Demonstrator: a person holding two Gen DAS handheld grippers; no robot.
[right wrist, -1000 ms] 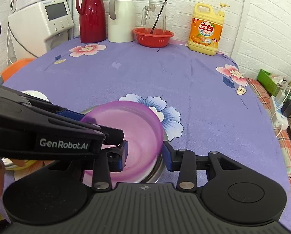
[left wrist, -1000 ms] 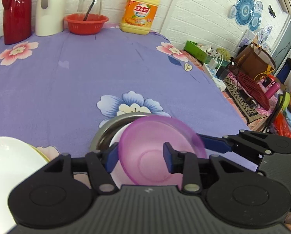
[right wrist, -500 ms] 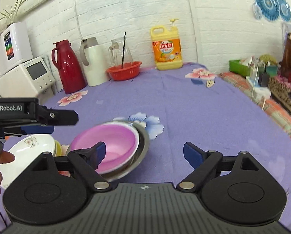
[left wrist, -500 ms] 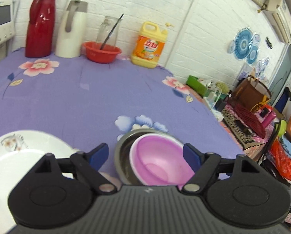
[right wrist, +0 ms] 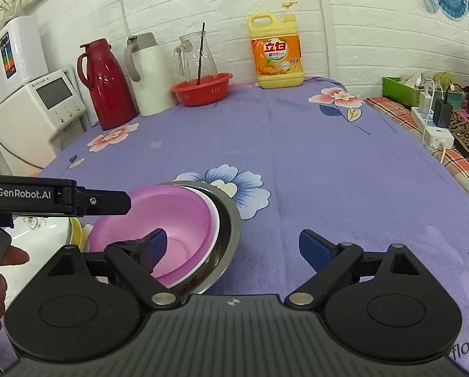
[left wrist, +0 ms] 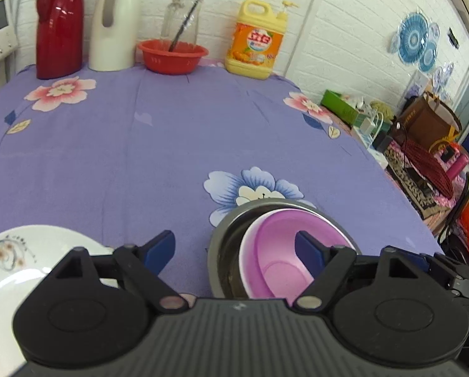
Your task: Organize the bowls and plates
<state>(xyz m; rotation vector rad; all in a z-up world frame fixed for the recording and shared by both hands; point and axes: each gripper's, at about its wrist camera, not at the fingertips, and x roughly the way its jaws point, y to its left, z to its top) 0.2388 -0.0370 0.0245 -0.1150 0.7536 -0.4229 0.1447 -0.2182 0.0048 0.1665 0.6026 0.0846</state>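
Observation:
A pink bowl (left wrist: 281,251) sits nested in a white bowl, inside a steel bowl (left wrist: 231,235), on the purple flowered tablecloth. It shows in the right wrist view too (right wrist: 171,216), within the steel bowl (right wrist: 231,220). My left gripper (left wrist: 234,248) is open and empty, raised above and behind the bowls. My right gripper (right wrist: 233,245) is open and empty, just right of the stack. A white plate (left wrist: 21,257) lies to the left, over a yellow dish (right wrist: 76,232).
At the table's far edge stand a red thermos (left wrist: 60,25), a white thermos (left wrist: 115,22), a red basin (left wrist: 171,55) with a glass jug, and a yellow detergent bottle (left wrist: 258,40). Clutter lies beyond the right table edge (left wrist: 423,144).
Both grippers let go of the pink bowl, opened wide and drew back. The pink bowl now rests in the stack instead of being held above it.

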